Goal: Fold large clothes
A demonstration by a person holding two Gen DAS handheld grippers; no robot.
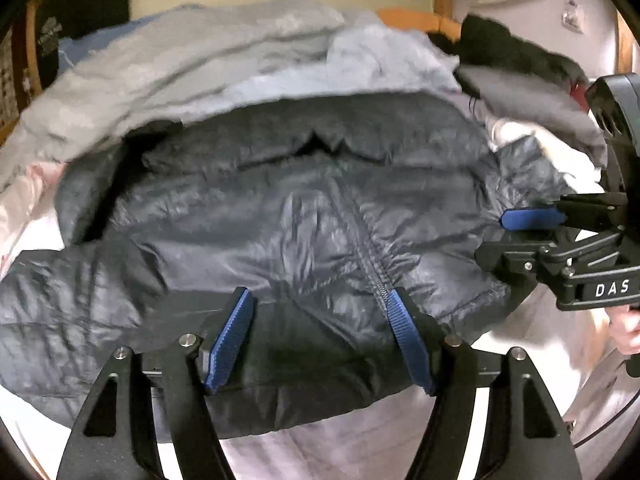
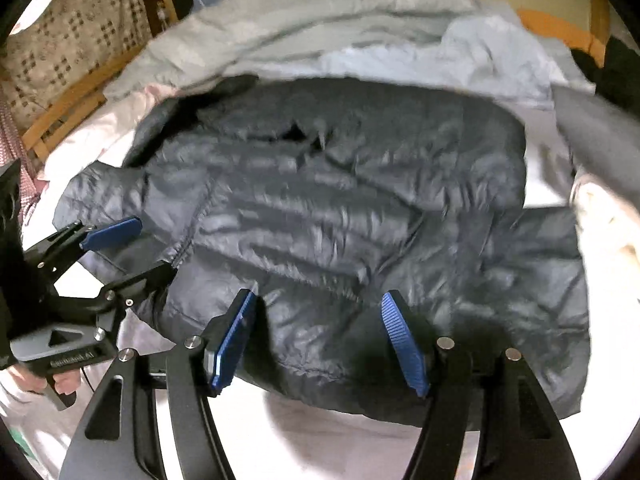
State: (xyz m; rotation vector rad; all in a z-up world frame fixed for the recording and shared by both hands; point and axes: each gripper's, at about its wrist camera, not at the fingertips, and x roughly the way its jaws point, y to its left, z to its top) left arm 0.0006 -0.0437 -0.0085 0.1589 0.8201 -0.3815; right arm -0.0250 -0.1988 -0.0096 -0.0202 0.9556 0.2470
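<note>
Dark puffer jacket [image 1: 280, 216] on bed sheet [image 1: 340, 448]

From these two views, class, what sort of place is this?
Probably a bedroom: a dark puffer jacket lies on a pale bed sheet, rumpled grey bedding behind, a wooden frame alongside.
</note>
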